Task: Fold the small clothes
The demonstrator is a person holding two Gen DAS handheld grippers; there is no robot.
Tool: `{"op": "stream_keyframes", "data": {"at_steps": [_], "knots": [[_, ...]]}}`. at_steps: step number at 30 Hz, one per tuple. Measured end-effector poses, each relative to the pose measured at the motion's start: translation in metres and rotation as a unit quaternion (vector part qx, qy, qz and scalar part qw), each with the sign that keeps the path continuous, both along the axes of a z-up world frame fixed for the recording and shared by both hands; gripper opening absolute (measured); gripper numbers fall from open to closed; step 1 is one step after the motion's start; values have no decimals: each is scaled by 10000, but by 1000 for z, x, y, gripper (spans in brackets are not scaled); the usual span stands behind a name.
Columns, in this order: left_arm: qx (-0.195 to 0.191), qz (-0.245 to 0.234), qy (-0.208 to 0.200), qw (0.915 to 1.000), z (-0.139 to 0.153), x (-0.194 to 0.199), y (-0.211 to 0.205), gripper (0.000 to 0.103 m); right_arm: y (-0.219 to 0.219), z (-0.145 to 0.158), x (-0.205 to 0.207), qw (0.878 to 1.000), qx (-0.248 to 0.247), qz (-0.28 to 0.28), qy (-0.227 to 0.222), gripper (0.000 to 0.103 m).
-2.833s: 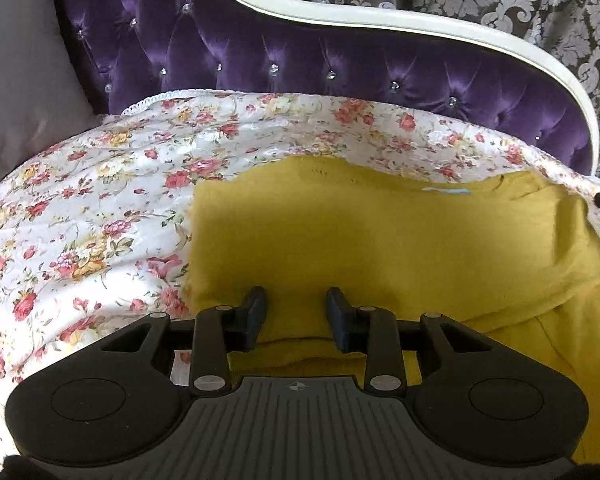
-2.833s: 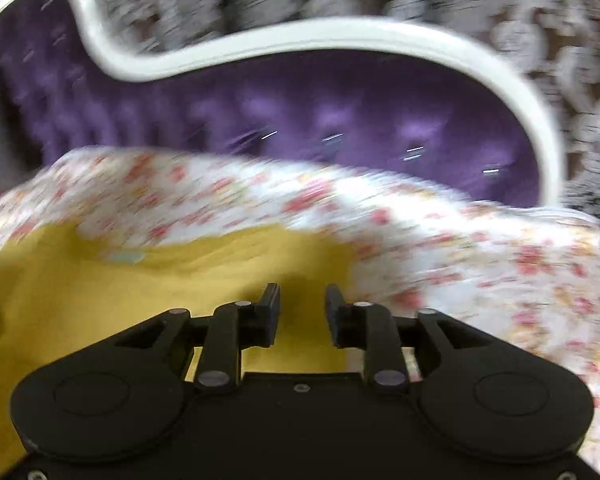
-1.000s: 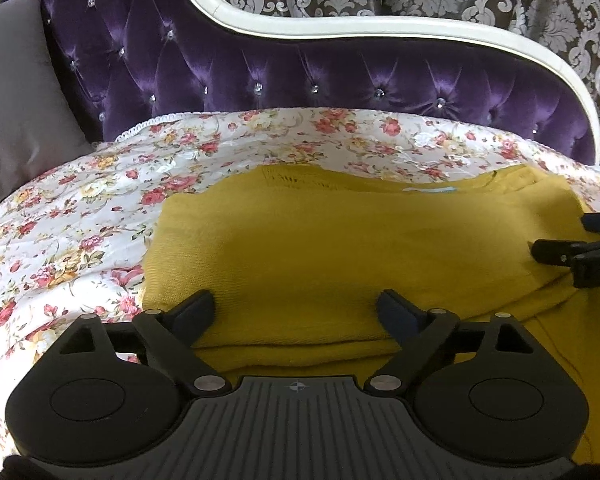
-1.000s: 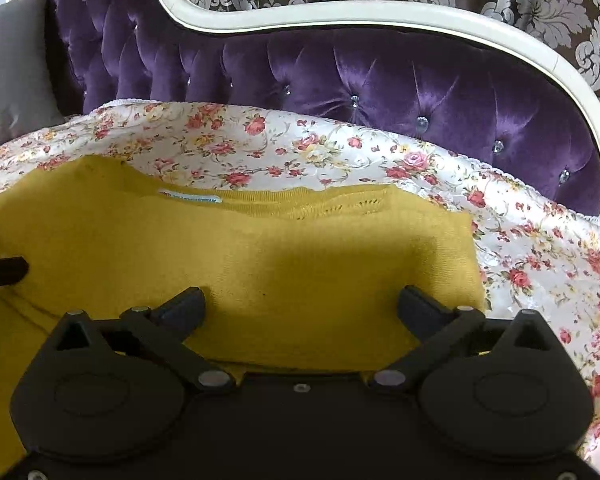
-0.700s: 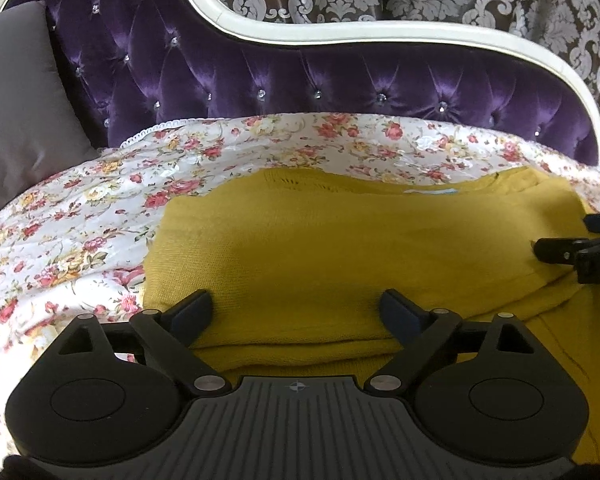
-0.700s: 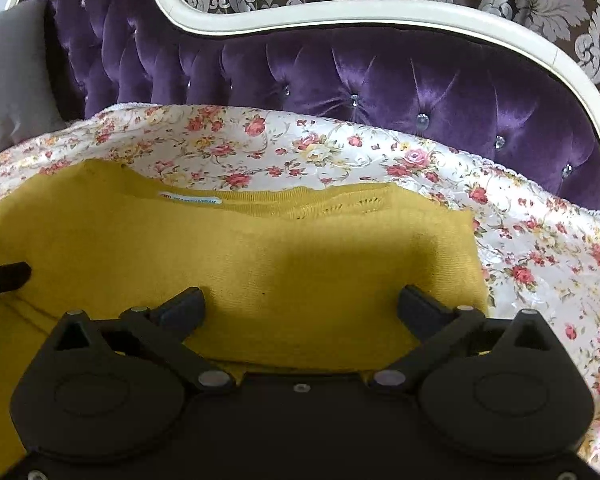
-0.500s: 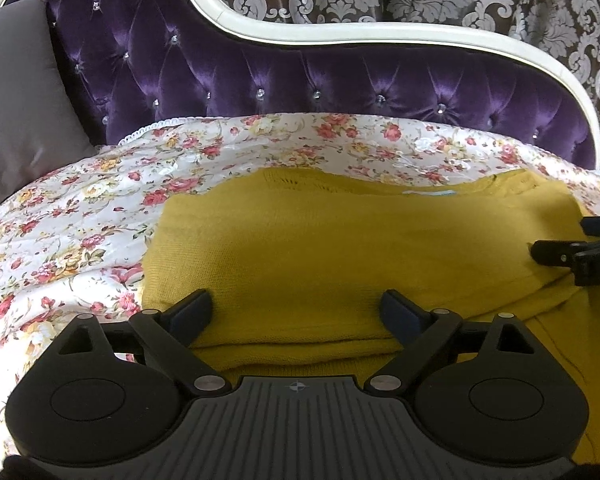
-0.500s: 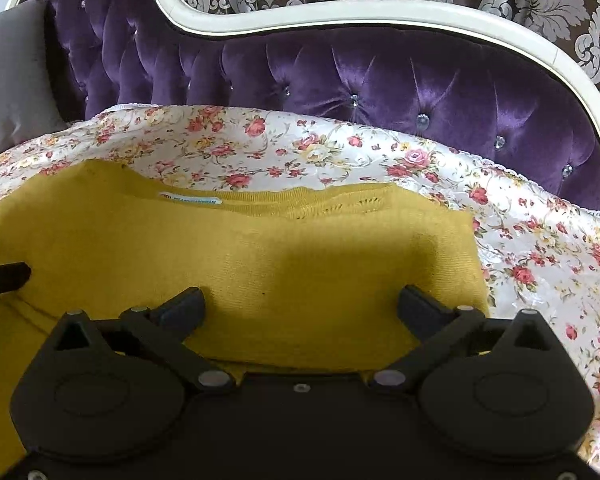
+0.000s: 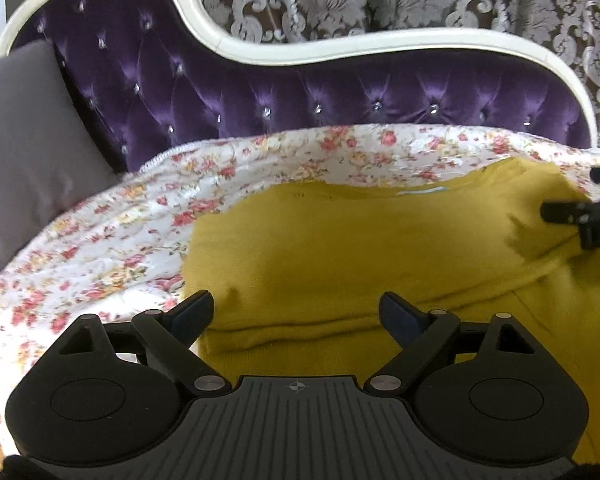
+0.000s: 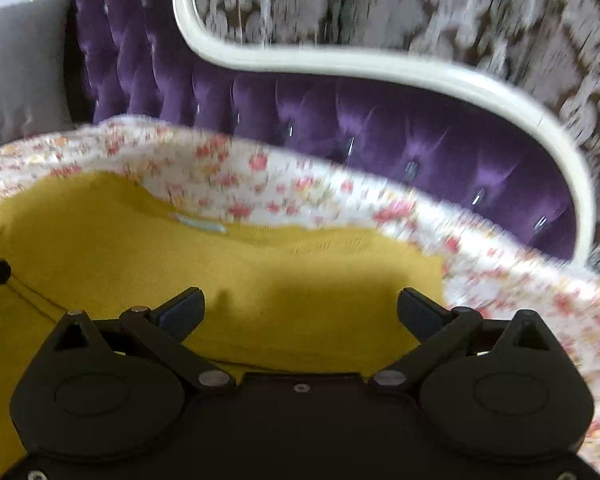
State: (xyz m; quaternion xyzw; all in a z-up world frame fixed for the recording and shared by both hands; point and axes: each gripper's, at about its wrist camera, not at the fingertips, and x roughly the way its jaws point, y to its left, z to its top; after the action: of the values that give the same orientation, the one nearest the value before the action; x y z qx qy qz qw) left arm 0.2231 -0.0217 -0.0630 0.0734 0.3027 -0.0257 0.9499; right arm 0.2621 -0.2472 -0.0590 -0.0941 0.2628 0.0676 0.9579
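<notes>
Lying folded on the flowered bedspread [image 9: 100,248], the yellow sweater [image 9: 340,256] looks soft, light and floppy, best pinched at a folded edge or corner, while the left hand-held gripper [image 9: 296,312] and right hand-held gripper [image 10: 300,308] hover wide and empty.

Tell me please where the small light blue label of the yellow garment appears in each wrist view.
Left wrist view: the label is right of centre, at the far edge of the yellow garment.
Right wrist view: the label is left of centre, blurred, at the same far edge.
Shared landmark: the purple tufted backrest behind.
</notes>
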Motion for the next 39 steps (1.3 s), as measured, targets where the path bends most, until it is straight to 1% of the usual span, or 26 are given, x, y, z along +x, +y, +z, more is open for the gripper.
{"op": "stream_keyframes", "data": {"at_steps": [3, 6, 9, 11, 14, 17, 19, 24, 28, 30, 31, 32, 34, 39], "knots": [[80, -73, -8, 9999, 12, -22, -2, 90, -1, 20, -30, 9996, 178, -26, -197, 102], [119, -121, -129, 9998, 28, -49, 1, 90, -1, 37, -63, 9987, 356, -81, -346, 102], [14, -58, -288, 9996, 46, -80, 10, 90, -11, 50, -100, 9973, 615, -133, -377, 102], [-51, -9, -354, 9994, 55, -100, 18, 90, -20, 54, -122, 9958, 838, -158, -334, 102], [56, 95, -439, 9990, 61, -129, 27, 90, -35, 57, -156, 9925, 1140, -280, -340, 102], [145, 185, -391, 9990, 63, -155, 34, 90, -46, 53, -190, 9899, 1301, -445, -345, 102], [52, 245, -276, 9993, 62, -170, 41, 90, -52, 50, -206, 9891, 1355, -513, -281, 102], [-310, 299, 249, 9988, 52, -196, 55, 90, -62, 39, -241, 9873, 1395, -741, -141, 102], [-387, 248, 655, 9968, 34, -213, 56, 89, -66, 31, -263, 9847, 1528, -839, 0, 102], [-390, 194, 831, 9956, 24, -221, 55, 81, -67, 26, -273, 9833, 1599, -867, 65, 101], [-397, 162, 937, 9947, 20, -222, 55, 80, -68, 23, -277, 9828, 1614, -887, 99, 101], [-434, 150, 1008, 9939, 17, -225, 55, 80, -69, 20, -279, 9825, 1630, -892, 155, 99], [-550, 160, 1069, 9926, 13, -229, 57, 80, -68, 14, -285, 9816, 1677, -880, 262, 95], [-596, 170, 1057, 9925, 11, -232, 61, 80, -66, 3, -293, 9805, 1693, -903, 424, 95]]}}
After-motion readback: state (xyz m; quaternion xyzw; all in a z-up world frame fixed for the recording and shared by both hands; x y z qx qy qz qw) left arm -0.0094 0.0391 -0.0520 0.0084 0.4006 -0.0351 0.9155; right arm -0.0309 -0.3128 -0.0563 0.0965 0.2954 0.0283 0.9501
